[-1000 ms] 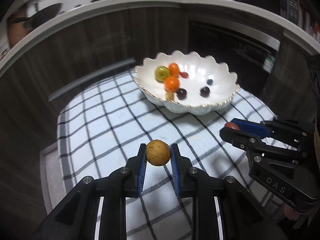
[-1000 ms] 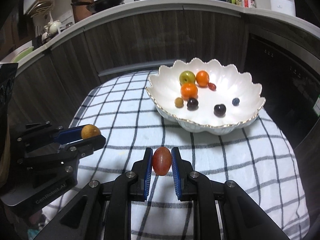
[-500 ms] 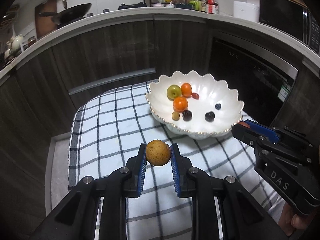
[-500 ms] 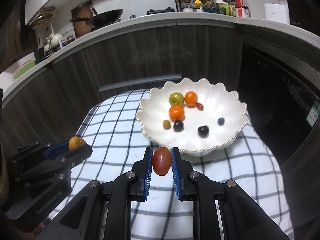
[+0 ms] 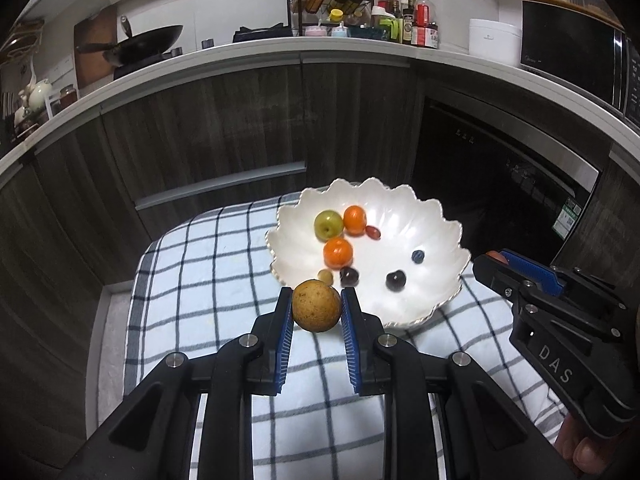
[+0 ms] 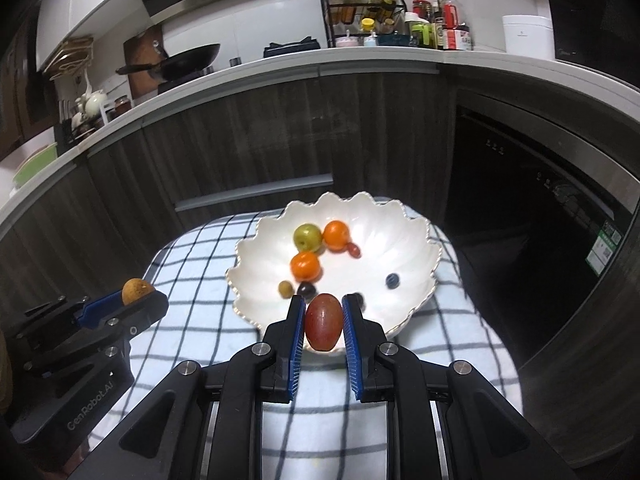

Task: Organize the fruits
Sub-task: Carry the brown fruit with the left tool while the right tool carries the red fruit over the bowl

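Brown fruit [image 5: 316, 305] clamped in left gripper [image 5: 316, 312], red fruit [image 6: 324, 322] clamped in right gripper [image 6: 323, 326].

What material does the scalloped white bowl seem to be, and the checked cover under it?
The bowl looks like glazed ceramic or porcelain: glossy white, ribbed inside, with a thin golden line on its wavy rim. The checked cover looks like woven cotton cloth: matte, soft, draping over the table's edges. Neither is certain from sight alone.
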### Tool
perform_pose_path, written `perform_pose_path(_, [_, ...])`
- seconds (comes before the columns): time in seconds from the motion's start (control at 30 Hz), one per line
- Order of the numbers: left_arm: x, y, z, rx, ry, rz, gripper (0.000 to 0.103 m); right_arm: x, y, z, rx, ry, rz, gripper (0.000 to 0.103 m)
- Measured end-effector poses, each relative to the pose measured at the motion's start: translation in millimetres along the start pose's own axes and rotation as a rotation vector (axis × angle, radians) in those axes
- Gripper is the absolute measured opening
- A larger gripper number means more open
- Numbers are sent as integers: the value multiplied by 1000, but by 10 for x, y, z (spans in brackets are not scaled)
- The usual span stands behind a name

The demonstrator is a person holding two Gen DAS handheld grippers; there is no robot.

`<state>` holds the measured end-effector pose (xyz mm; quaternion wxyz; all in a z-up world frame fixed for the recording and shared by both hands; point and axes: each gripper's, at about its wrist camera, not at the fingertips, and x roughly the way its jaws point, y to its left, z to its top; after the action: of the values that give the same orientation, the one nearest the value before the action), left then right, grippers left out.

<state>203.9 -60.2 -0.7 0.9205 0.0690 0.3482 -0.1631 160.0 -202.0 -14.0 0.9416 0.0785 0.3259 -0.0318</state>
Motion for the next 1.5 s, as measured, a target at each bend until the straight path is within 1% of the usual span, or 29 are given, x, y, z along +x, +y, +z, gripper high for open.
perform_pose_path(0.27, [110,-118,225,0,-11,-2,24,63,-167,189,8,-17,-16,20])
perform_pose_path(0.7, [506,-201,485,-32,-9,-7,24,377,-433,461,27,-14,-63,20])
perform_pose_path(1.2, [1138,-158,747,-69,3,19,24,990,-613,736,17,27,-92,20])
perform_pose_path(1.33, [1335,-143,775,-73,22,19,24,1178,-641,789,5,37,-102,20])
perform_pose_path(1.5, [1526,-120,763,-67,47,23,24,1399,-691,825,3,72,-113,21])
